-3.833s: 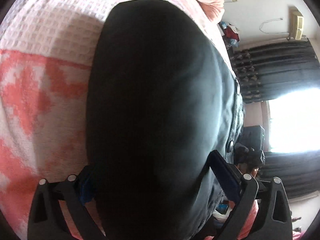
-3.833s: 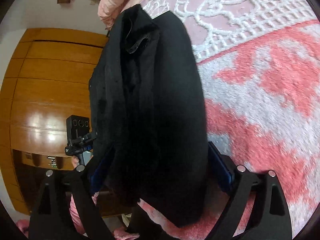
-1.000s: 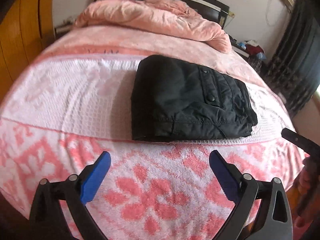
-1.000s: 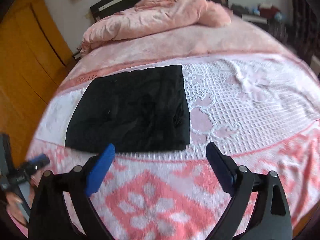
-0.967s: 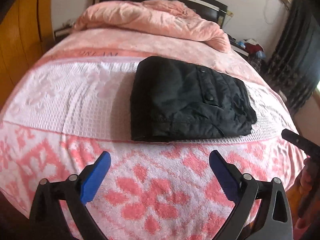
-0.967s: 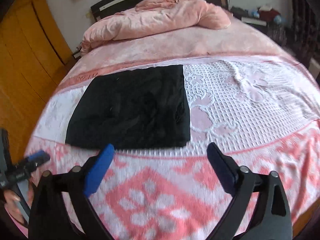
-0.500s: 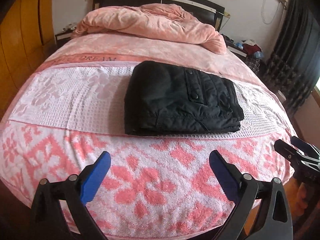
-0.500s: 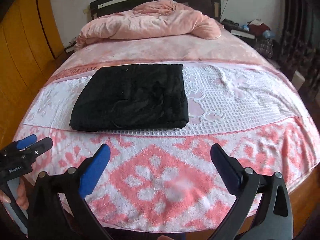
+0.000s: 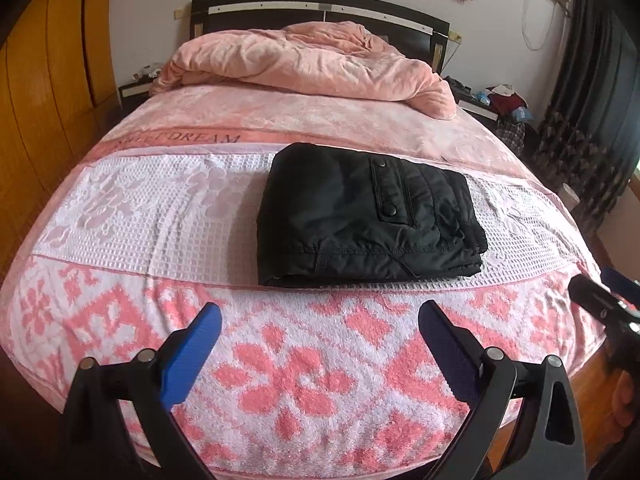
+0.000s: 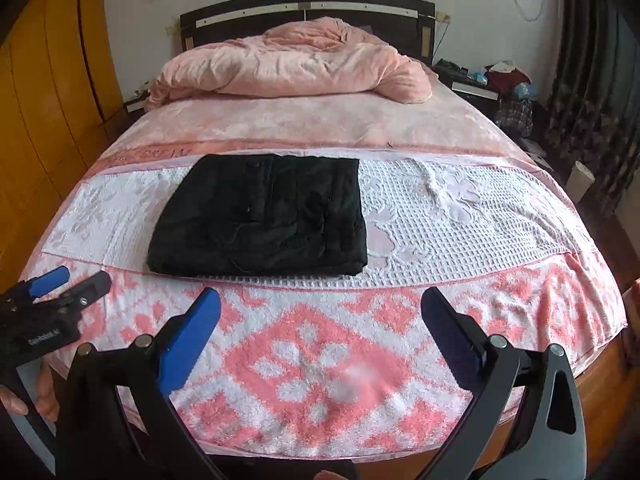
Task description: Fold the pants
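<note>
The left gripper hangs before the bed foot, jaws spread wide. The right gripper hangs beside it, equally agape, gripping nothing.

"SWEET DREAM" on bed blanket

Matt black cloth pants lie on a rough terry towel.

Both hand-held grippers off pants, backed away.
</note>
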`<act>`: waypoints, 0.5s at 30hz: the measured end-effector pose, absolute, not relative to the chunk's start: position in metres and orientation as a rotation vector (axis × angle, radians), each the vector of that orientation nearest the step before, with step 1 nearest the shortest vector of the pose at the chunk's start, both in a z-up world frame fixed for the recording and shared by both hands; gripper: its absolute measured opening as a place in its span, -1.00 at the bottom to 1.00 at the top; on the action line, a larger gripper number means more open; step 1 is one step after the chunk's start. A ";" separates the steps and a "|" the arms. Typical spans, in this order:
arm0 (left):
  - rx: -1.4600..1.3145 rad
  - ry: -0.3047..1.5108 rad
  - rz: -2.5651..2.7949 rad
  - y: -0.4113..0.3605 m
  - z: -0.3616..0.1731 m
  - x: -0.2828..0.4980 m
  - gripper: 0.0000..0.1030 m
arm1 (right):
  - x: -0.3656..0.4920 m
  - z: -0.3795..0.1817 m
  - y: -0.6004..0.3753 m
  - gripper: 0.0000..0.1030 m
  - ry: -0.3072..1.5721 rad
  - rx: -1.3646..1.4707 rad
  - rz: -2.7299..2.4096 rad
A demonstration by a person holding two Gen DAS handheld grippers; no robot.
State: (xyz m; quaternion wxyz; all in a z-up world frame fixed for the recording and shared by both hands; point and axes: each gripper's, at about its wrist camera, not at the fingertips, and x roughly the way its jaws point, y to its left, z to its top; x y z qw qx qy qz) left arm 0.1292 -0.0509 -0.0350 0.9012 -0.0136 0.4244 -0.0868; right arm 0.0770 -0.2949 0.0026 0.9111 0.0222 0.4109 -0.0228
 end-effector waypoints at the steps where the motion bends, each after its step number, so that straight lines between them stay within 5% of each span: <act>1: -0.016 0.876 -0.178 -0.053 -0.036 0.129 0.92 | 0.077 0.004 -0.295 0.94 0.846 0.050 -0.045; 15: 0.006 0.898 -0.191 -0.061 -0.047 0.131 0.92 | 0.081 -0.003 -0.304 0.94 0.868 0.104 -0.051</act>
